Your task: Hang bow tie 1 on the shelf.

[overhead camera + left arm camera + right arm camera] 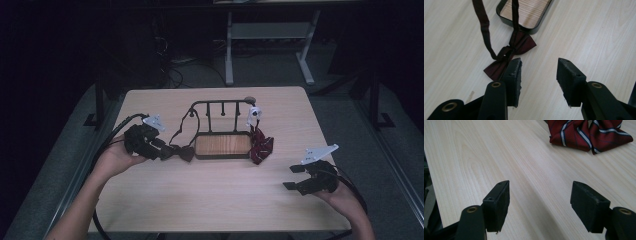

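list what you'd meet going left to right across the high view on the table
left tool → dark bow tie → rack tray → striped bow tie → right tool

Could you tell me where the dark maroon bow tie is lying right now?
In the high view, the dark maroon bow tie lies flat on the table, just left of the rack's wooden base and at the left gripper's open jaws.

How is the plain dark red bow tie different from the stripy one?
The plain bow tie is one dark maroon colour, while the striped bow tie is brighter red with pale stripes. The plain bow tie lies at the left end of the stand, right by the left gripper; the striped bow tie lies at the stand's right end, apart from the right gripper. Both rest on the table.
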A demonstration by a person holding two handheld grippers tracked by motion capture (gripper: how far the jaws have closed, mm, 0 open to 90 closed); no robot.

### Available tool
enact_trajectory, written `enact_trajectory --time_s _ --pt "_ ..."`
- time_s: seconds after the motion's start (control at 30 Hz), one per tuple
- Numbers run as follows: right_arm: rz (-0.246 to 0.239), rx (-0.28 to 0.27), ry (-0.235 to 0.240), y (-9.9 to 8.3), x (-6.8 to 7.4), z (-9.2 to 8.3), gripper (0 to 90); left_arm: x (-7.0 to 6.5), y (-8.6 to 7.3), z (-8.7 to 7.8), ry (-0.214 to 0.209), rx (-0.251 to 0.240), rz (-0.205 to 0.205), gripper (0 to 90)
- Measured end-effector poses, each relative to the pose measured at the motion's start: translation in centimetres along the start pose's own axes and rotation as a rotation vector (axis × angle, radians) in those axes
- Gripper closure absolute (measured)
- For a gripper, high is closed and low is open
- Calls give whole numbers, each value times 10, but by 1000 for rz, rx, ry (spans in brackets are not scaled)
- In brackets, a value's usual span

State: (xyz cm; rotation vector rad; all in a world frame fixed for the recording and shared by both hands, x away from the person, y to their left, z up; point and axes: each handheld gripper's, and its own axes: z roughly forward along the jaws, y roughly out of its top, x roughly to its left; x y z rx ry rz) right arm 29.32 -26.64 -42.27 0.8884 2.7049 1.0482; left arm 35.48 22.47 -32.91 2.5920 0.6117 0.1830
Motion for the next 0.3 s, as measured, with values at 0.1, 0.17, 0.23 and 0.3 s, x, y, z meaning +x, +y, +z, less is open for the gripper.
enact_trajectory --time_s 0.1,0.17,0.23,0.3 --pt "-2 0 -4 0 1 0 315 -4 -5 4 -1 -5 -4 523" --pt "-2 1 -4 0 1 0 314 -5 -7 5 2 -14 -13 512" --pt "-8 -1 -7 0 1 0 313 -9 -12 7 -1 -15 -5 506" --pt "-2 1 -6 0 1 -1 313 -11 -14 8 5 -15 -5 502"
